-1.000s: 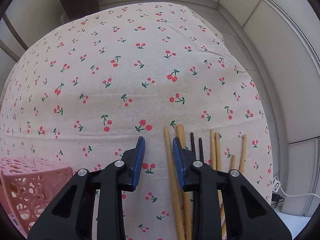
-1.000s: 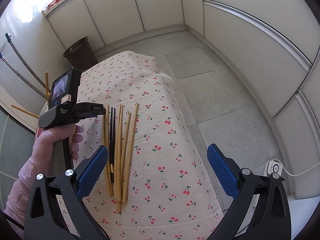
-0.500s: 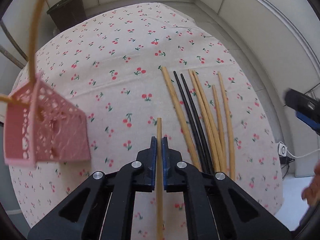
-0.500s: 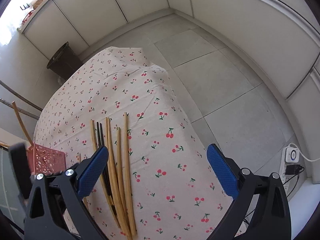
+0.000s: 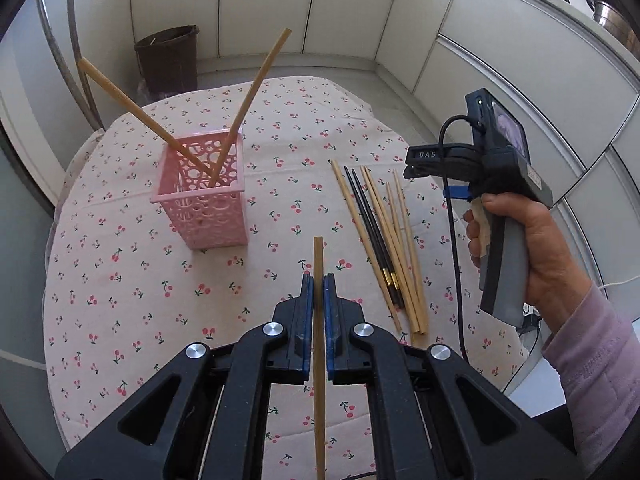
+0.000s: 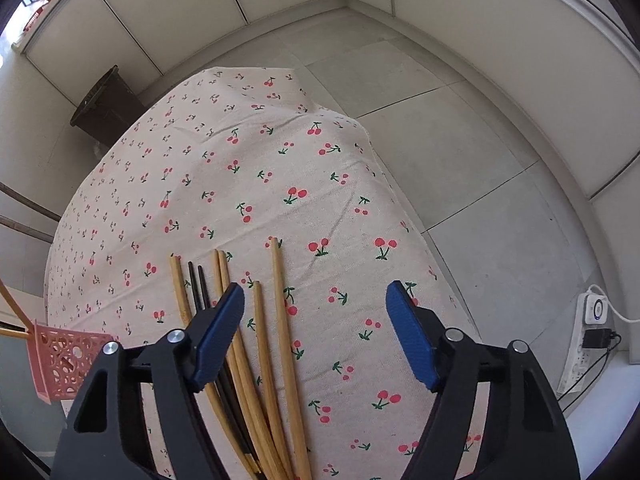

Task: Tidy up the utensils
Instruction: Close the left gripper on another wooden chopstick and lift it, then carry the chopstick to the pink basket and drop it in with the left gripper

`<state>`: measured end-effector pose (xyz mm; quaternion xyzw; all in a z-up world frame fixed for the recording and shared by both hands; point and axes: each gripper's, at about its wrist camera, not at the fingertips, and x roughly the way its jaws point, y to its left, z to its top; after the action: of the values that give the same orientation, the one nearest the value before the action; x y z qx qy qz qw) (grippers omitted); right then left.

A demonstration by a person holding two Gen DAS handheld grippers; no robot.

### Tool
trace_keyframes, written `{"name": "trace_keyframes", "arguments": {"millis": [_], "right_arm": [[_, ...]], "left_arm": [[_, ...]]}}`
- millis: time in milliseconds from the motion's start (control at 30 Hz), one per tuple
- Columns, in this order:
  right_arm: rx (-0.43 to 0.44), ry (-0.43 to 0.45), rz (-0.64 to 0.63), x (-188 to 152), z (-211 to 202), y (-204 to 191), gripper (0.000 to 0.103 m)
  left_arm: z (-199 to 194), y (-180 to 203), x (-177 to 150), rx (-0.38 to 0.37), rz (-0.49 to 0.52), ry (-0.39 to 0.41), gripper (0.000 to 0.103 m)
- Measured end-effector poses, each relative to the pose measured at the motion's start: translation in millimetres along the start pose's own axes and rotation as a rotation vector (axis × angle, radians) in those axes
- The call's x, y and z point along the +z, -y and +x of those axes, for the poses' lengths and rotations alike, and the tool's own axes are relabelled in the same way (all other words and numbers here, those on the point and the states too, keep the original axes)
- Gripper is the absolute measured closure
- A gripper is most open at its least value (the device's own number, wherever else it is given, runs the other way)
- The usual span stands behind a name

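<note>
**Holding one chopstick aloft: utensil stock on the cherry-print table**

Item 1. Left gripper point(image 5: 319, 286): jaws clenched on a single wooden chopstick point(image 5: 318, 264), which runs lengthwise between the blue pads and projects a short way past their tips. The stick is carried above the tablecloth point(image 5: 120, 280), near the pink basket point(image 5: 204, 200) and to its right.

Item 2. Pink basket: perforated plastic, square-sided, standing upright on the cloth toward the left. Contents: two wooden chopsticks point(image 5: 248, 108), leaning apart in a V, one to the left and one to the right, their lower ends crossing inside.

Item 3. Loose chopsticks point(image 5: 384, 248): a bundle lying flat on the cloth to the right of the held stick, roughly parallel, fanned slightly at the far ends. Composition: several wooden sticks and a black pair point(image 5: 374, 236) with gold bands near the thick end. In the right wrist view the same bundle point(image 6: 260, 352) lies under and beside the left finger.

Item 4. Right gripper point(image 6: 315, 336): jaws released and spread wide, hovering over the bundle and the right part of the table; nothing between the pads. Its grey handle is gripped by the person's right hand point(image 5: 532, 248).

Item 5. Surroundings: dark bin point(image 5: 168, 60) on the tiled floor beyond the table; white power strip point(image 6: 588, 332) at right.
</note>
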<state>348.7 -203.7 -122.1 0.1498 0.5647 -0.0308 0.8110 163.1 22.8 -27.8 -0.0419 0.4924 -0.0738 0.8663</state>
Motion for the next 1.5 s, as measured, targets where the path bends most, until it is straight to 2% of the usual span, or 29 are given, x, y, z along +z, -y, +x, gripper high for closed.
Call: {"name": "trace_keyframes", "arguments": {"millis": [300, 400, 467, 567, 600, 767, 867, 1033, 1200, 1500], "right_arm": [[-0.033, 0.011, -0.041, 4, 14, -16, 0.05], [-0.046, -0.023, -0.07, 2, 27, -23, 0.065], [-0.074, 0.006, -0.103, 0, 29, -28, 0.071], [-0.037, 0.002, -0.099, 0, 31, -27, 0.095], [-0.023, 0.0, -0.088, 0, 30, -24, 0.098], [-0.003, 0.006, -0.084, -4, 20, -17, 0.098], [0.015, 0.041, -0.11, -7, -2, -18, 0.098], [0.102, 0.128, -0.132, -20, -61, -14, 0.098], [0.245, 0.18, -0.164, -43, -123, -9, 0.097], [0.378, 0.372, -0.304, -84, -218, -29, 0.097]], "left_arm": [[-12, -10, -5, -0.011, 0.0, 0.008, 0.098], [-16, -11, -5, 0.001, 0.005, 0.024, 0.098], [-18, -13, -5, -0.001, 0.002, 0.03, 0.098], [-20, -16, -3, -0.004, -0.008, 0.034, 0.098], [-21, -17, -3, -0.004, -0.012, 0.038, 0.098], [-25, -23, 0, -0.005, -0.03, 0.055, 0.098], [-31, -27, 2, -0.012, -0.045, 0.077, 0.098], [-44, -30, 5, -0.017, -0.052, 0.126, 0.098], [-63, -32, 6, -0.024, -0.059, 0.175, 0.098], [-110, -30, 13, -0.012, -0.062, 0.298, 0.098]]}}
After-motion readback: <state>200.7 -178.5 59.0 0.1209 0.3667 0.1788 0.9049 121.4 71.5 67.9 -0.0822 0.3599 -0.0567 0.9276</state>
